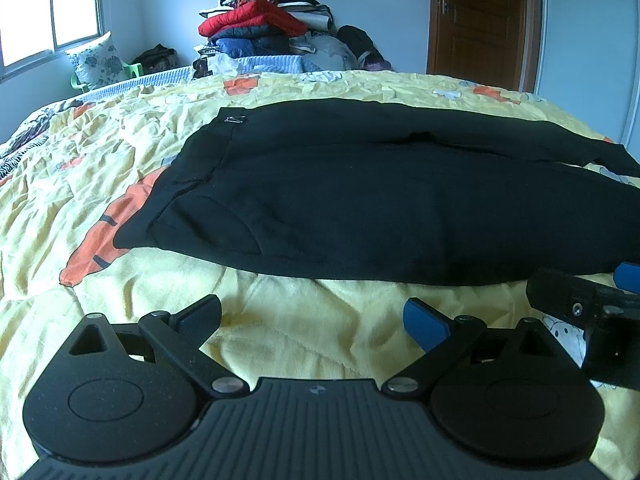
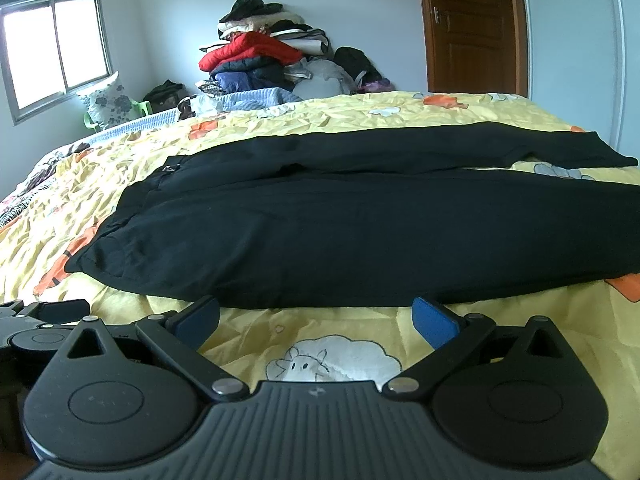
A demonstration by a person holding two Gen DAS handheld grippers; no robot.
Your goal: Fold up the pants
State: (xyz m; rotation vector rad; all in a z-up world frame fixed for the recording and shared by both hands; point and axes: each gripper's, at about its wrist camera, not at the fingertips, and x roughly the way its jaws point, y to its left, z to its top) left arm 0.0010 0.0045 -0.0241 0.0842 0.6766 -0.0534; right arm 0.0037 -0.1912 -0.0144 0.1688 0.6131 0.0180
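Bed (image 1: 280, 344) carries the pants (image 1: 360, 200) spread flat, waist left, legs running right, nothing folded yet; left gripper (image 1: 314, 320) and right gripper (image 2: 316, 320) both gape empty just short of the near edge, so next: pinch that edge and carry it far.

Both tools are matte black plastic. The left tongs (image 1: 314, 318) and right tongs (image 2: 318, 320) have blue pads (image 1: 426, 326) on short fingers, angled link bars with silver rivets (image 2: 226, 387), round disc housings at lower left and right, and a ribbed centre plate.
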